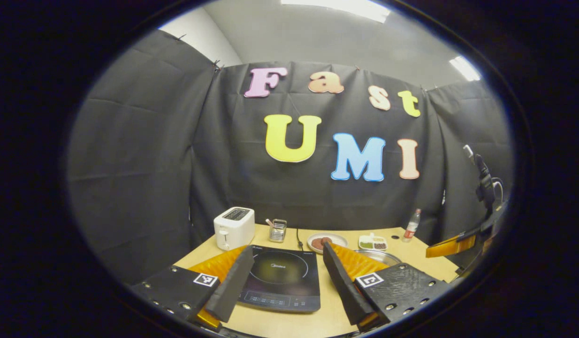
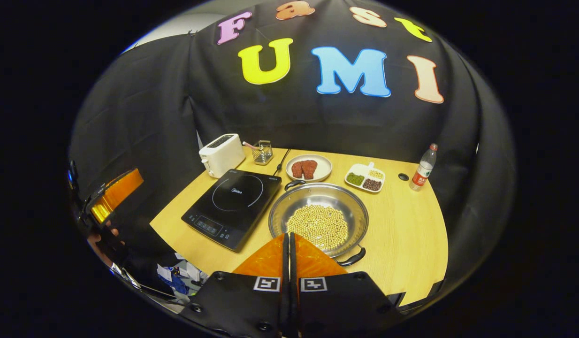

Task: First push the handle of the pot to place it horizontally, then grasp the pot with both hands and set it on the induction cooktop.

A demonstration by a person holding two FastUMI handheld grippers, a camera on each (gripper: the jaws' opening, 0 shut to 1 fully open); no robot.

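- My right gripper [image 2: 289, 244] clenched on nothing, above pot [image 2: 318, 218] at desk [image 2: 411, 234] centre, ready for pushing its handle [image 2: 353, 258].
- My left gripper [image 1: 285, 277] released, over induction cooktop [image 1: 280, 277].

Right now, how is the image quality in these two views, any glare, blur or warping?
Left gripper view: ceiling lights blow out at the top, the wall bows, the induction cooktop reflects faintly yet stays sharp. Right gripper view: even light, strong fisheye curve on the table; the pot is crisp, its rim glinting.
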